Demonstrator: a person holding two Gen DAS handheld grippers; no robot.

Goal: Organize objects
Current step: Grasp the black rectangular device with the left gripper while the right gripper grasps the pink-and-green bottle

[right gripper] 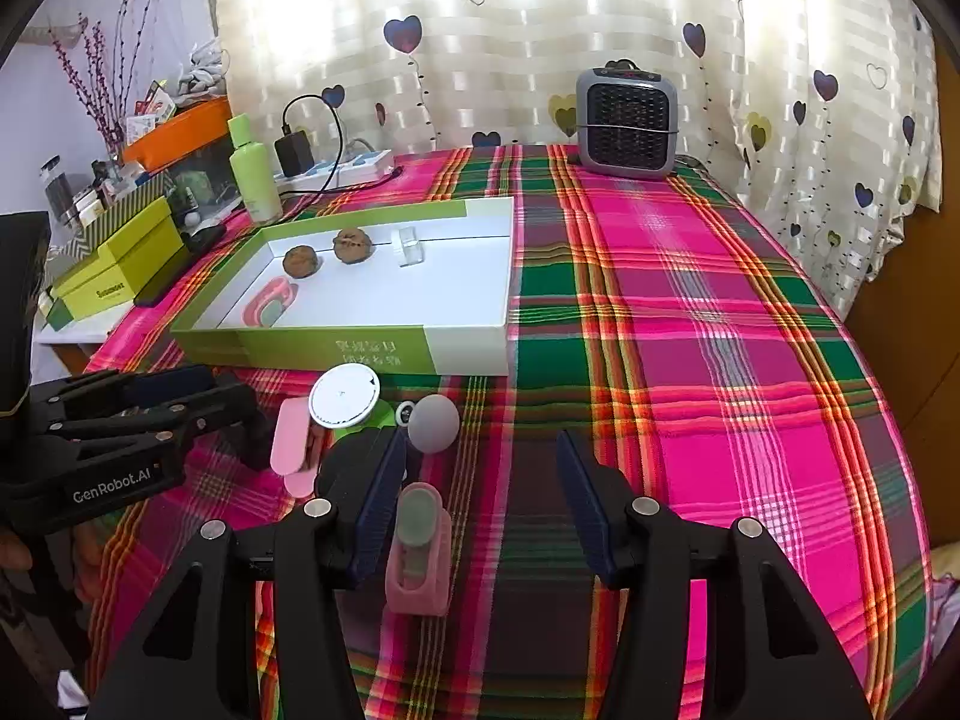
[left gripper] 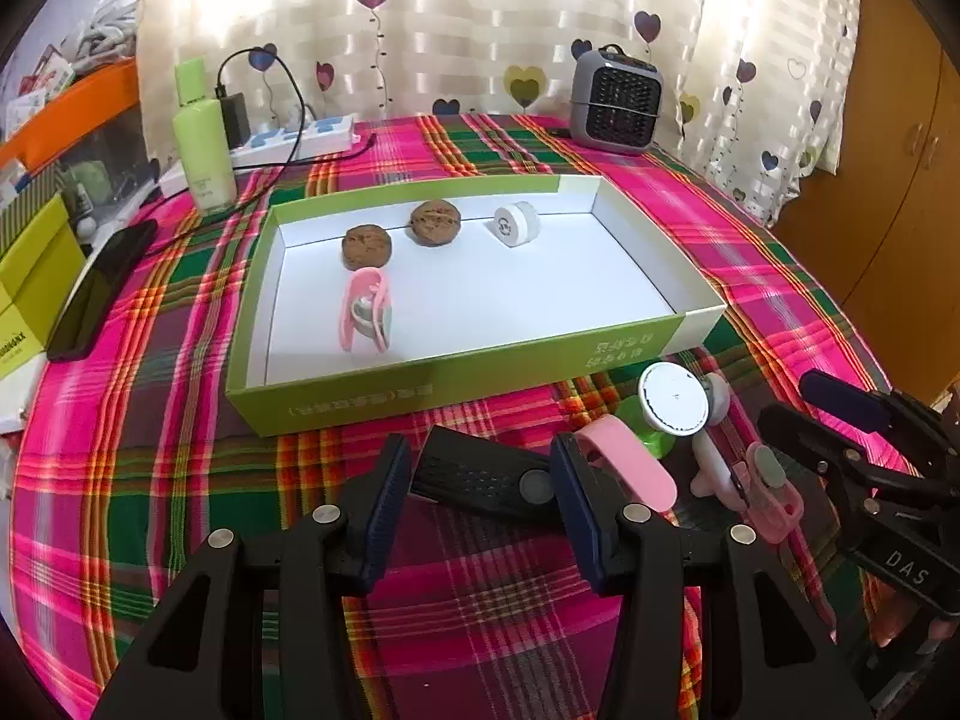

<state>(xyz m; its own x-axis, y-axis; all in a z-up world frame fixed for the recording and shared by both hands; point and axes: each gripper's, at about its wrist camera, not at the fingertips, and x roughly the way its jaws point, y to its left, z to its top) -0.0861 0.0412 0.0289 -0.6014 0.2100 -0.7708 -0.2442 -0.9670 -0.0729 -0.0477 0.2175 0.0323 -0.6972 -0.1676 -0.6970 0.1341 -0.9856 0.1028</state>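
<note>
A shallow green-and-white box holds two walnuts, a white spool and a pink clip. In front of it, on the plaid cloth, lies a black perforated piece between the fingers of my open left gripper. To its right are a pink flat piece and a white disc. My right gripper is open over the cloth. A pink case with a grey-green insert stands just inside its left finger. A grey ball lies beyond.
A grey heater stands at the back of the table. At the back left are a green bottle, a power strip and a dark phone. Yellow-green boxes sit off the left edge. Bare cloth stretches to the right.
</note>
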